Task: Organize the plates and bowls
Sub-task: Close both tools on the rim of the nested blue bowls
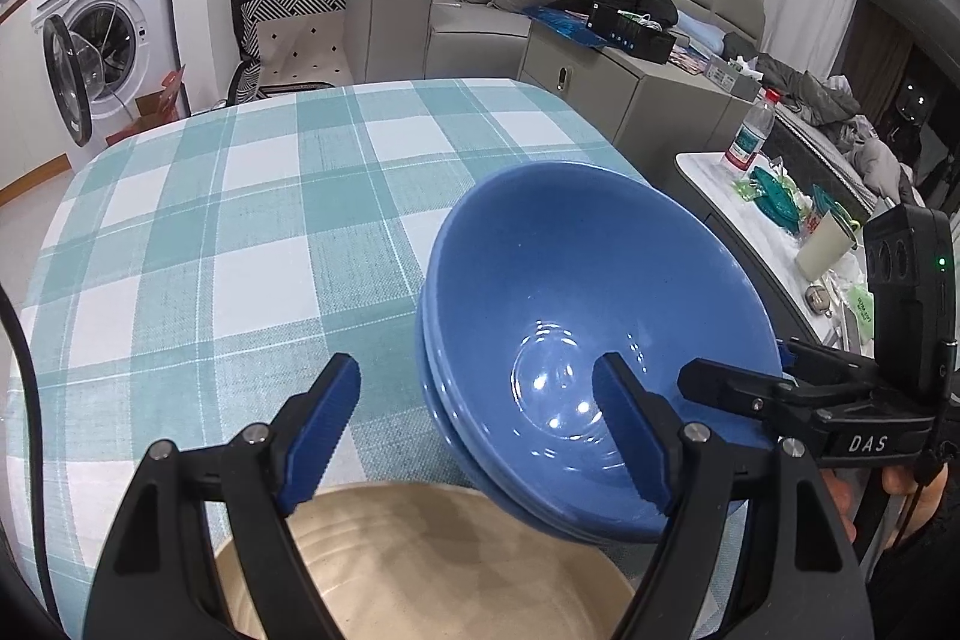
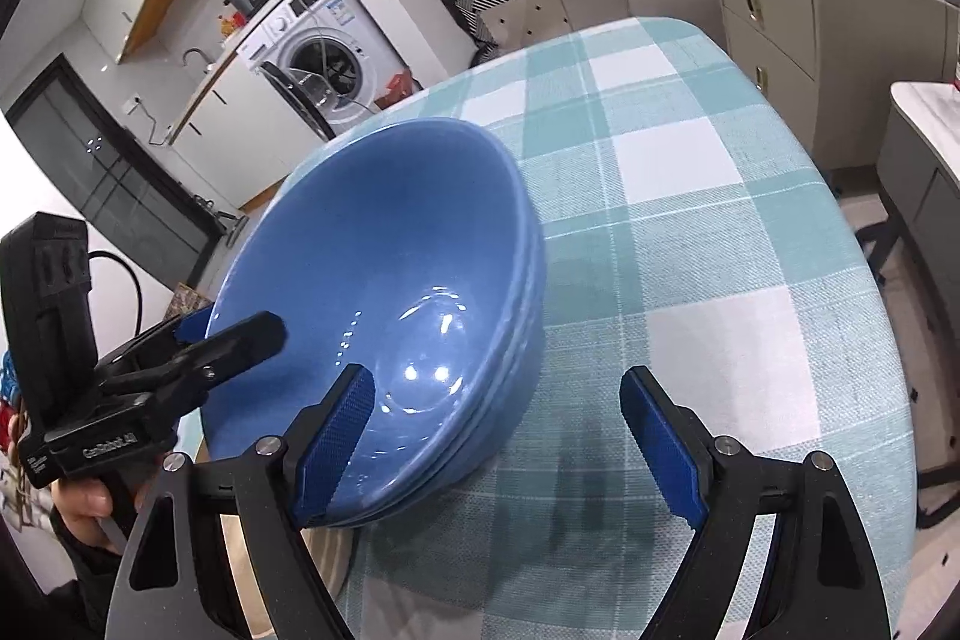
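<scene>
**Blue bowls nested, beige plate waiting at the table's near edge**

A stack of blue bowls (image 1: 594,340) is sitting nested on the checked tablecloth (image 1: 240,232), rims lying one inside another, so the gathering of bowls is looking largely done. The left gripper (image 1: 480,430) is hovering with its jaws spread wide, one finger over the stack's near side and the other over bare cloth, pinching nothing. The right gripper (image 2: 516,442) is likewise standing wide open, one finger reaching over the bowls' rim and the other over the cloth, gripping nothing. A beige plate (image 1: 420,568) is lying just beside the stack at the near edge, part of it appearing to run under the bowls' rim. Judging from this, what is remaining is settling the plate and stack into their final places; no other dishes are showing on the table.
</scene>
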`<state>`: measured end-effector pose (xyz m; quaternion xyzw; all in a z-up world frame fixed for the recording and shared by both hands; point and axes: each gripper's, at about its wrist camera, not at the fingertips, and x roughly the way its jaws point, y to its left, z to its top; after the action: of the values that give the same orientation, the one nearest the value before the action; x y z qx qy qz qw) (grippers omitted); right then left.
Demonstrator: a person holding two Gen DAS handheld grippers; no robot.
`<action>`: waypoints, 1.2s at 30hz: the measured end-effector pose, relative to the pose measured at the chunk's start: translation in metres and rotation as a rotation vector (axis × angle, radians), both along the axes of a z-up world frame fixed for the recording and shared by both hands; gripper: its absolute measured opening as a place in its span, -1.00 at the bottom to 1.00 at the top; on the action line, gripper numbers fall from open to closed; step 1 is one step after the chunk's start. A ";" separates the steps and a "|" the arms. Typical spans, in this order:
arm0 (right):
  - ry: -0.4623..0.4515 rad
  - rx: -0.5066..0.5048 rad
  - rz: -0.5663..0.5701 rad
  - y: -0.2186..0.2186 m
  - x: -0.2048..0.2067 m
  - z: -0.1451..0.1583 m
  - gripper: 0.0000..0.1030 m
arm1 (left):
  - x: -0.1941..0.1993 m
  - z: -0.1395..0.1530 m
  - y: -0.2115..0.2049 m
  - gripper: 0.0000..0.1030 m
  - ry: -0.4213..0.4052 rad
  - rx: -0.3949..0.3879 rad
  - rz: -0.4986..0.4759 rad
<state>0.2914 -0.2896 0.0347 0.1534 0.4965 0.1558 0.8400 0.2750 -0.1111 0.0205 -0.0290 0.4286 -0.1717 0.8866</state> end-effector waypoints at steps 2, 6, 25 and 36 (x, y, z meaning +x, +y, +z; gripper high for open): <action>0.005 -0.003 -0.007 -0.002 0.001 -0.001 0.67 | 0.002 -0.001 0.001 0.54 0.010 0.002 0.003; 0.017 -0.001 0.007 -0.002 0.004 -0.001 0.53 | 0.004 -0.002 0.003 0.53 0.028 -0.015 0.009; 0.032 -0.023 0.046 0.009 0.010 0.000 0.16 | 0.007 -0.002 -0.007 0.22 0.033 0.029 -0.048; 0.035 -0.043 0.053 0.013 0.006 0.004 -0.15 | 0.008 -0.004 -0.003 -0.32 0.069 0.023 -0.026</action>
<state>0.2971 -0.2763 0.0384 0.1249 0.5184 0.1648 0.8298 0.2828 -0.1140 0.0164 -0.0192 0.4613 -0.1770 0.8692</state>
